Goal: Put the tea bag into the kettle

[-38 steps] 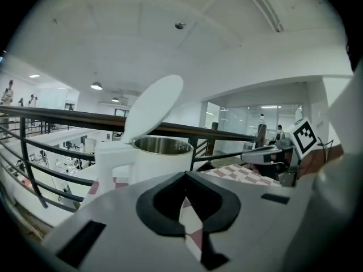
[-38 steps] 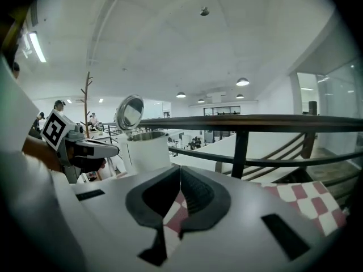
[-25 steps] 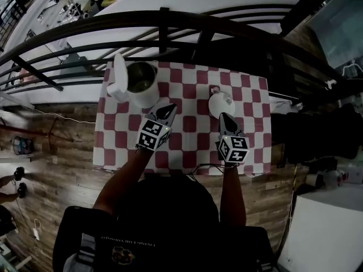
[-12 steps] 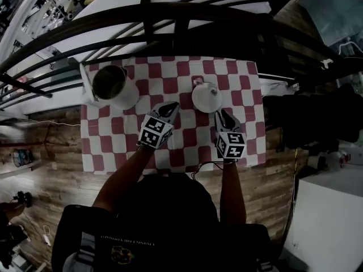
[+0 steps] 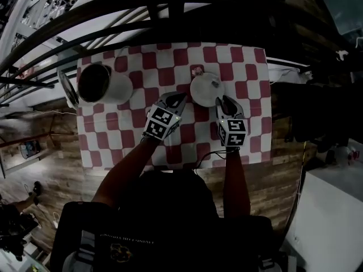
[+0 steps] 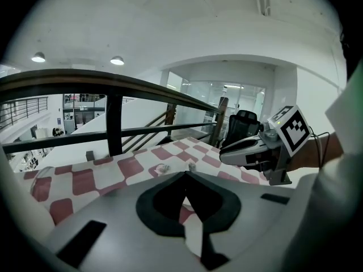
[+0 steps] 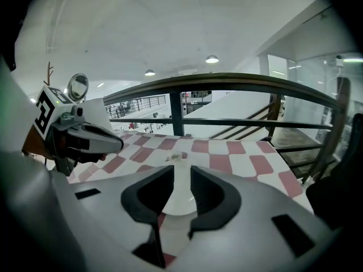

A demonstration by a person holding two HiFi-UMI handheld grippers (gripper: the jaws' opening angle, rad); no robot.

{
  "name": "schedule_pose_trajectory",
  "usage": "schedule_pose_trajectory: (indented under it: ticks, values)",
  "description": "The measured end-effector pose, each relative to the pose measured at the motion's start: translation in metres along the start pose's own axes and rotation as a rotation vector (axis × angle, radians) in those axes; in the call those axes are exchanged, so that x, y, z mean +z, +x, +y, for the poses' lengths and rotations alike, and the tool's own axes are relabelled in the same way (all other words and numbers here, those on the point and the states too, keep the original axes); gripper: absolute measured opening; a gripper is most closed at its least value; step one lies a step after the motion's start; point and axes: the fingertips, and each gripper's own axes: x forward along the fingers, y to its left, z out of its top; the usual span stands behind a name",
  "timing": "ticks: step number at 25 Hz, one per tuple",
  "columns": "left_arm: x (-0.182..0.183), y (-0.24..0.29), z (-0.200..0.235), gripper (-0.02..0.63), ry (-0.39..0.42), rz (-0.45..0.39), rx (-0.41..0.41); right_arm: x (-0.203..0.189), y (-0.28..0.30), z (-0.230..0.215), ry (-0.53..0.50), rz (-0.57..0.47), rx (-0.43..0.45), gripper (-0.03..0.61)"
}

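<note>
Counting one kettle (image 5: 102, 84), one white dish (image 5: 206, 89), two tools (image 5: 178, 98) (image 5: 226, 100)

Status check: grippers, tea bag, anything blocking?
Left gripper shut, empty. Right gripper jaws just been opening, white dish ahead, ungripped. Tea bag by dish's far edge. Kettle open, nothing blocking.

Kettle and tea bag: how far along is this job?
Done: the kettle stands with its lid open. In hand: nothing; the right gripper, jaws just opening and empty, points at the white dish, the left gripper shut beside it. Left: lift the tea bag by the dish and drop it in the kettle.
</note>
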Motion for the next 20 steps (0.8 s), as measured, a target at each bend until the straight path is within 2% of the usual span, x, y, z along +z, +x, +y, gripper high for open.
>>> schedule_pose_trajectory:
  ticks: [6, 11, 20]
  values:
    - [0.000, 0.029, 0.005, 0.003, -0.006, 0.027, -0.018, 0.003, 0.029, -0.012, -0.049, 0.025, -0.008, 0.081]
    - [-0.009, 0.051, 0.003, 0.003, -0.021, 0.069, -0.042, -0.013, 0.049, -0.017, -0.085, 0.093, -0.003, 0.081]
    - [-0.020, 0.079, 0.008, 0.003, -0.049, 0.087, -0.058, -0.021, 0.076, -0.032, -0.118, 0.126, -0.010, 0.081]
